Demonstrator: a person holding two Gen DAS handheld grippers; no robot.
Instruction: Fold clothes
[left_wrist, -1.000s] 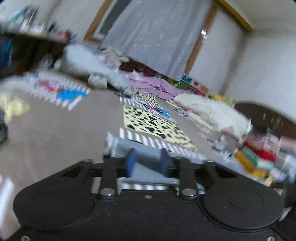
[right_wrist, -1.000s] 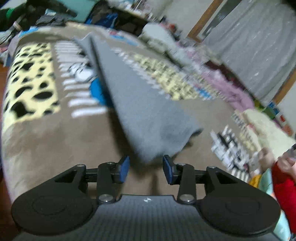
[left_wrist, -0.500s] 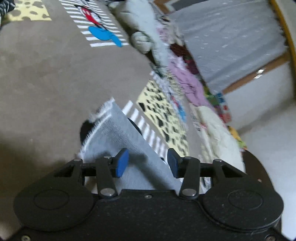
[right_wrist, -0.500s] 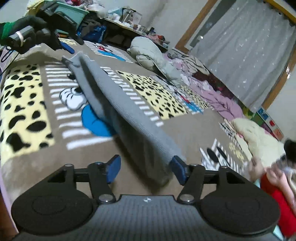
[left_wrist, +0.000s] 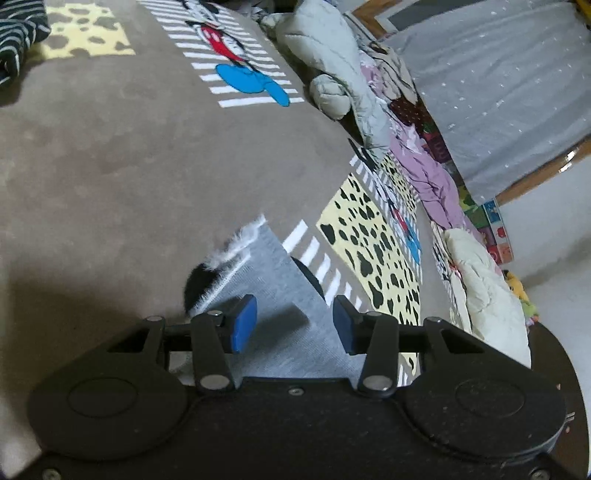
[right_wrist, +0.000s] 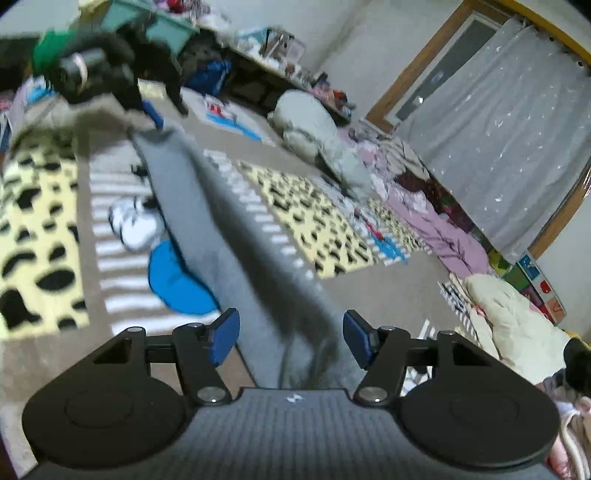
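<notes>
A grey knit garment (left_wrist: 273, 314) with a frayed white end lies on the brown patterned blanket (left_wrist: 147, 155). My left gripper (left_wrist: 290, 325) is open, its blue pads either side of the cloth without gripping it. In the right wrist view the same grey garment (right_wrist: 229, 236) runs as a long folded strip from my right gripper (right_wrist: 290, 336) to the left gripper (right_wrist: 110, 77) at the far end. My right gripper is open, and the cloth lies between its pads.
A dark striped garment (left_wrist: 18, 33) lies at the blanket's far left. A grey-green padded coat (left_wrist: 332, 66), purple clothes (left_wrist: 428, 173) and a cream duvet (left_wrist: 484, 291) are heaped along the far side. A grey curtain (right_wrist: 498, 129) hangs behind.
Both grippers opened wider and let go of the grey garment, which dropped onto the blanket. The left gripper tilted down toward the blanket.
</notes>
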